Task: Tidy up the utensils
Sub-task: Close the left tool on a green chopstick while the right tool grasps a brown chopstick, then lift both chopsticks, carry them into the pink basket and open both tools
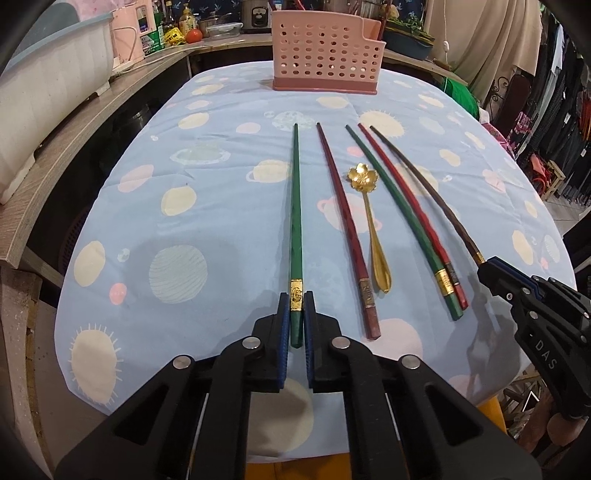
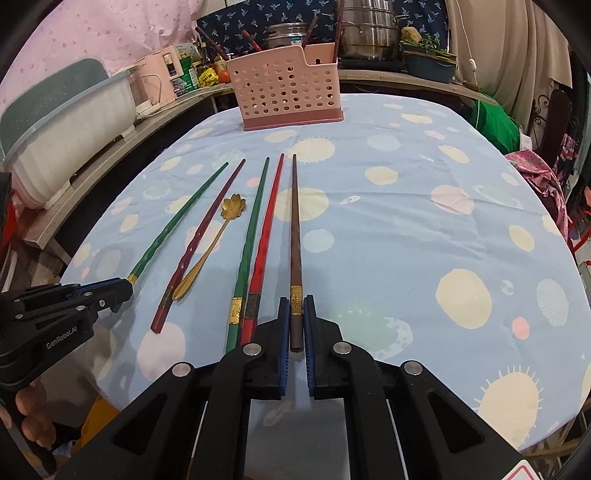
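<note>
We list five chopsticks and one spoon laid in a fan on the table, thick ends toward us, tips toward the far side. Leftmost, well apart from the rest, lies the lone green chopstick (image 1: 295, 229); our left gripper (image 1: 296, 306) is clamped on its thick end, blue pads pressed to either side just below the gold band. Next to the right lies a dark red chopstick (image 1: 345, 225), and just beside it the gold spoon (image 1: 371, 229), its flower-shaped bowl at the far end and its handle end close against the red stick's banded part. Further right a second green chopstick (image 1: 399, 218) and a bright red chopstick (image 1: 413, 214) lie side by side, touching or nearly so along their length. Rightmost is the brown chopstick (image 2: 294, 236); our right gripper (image 2: 295, 314) grips its thick end, pads tight on both sides near its gold band. At the far edge of the table stands the pink perforated utensil holder (image 1: 325, 48), upright on its darker base, with several sticks already standing in it as the right wrist view shows. All rests on a light blue tablecloth (image 1: 207, 206) printed with planets and suns. Beyond the table we note a wooden counter (image 1: 92, 107) at left bearing a white tub (image 1: 48, 99), and steel pots (image 2: 365, 29) behind the holder.
</note>
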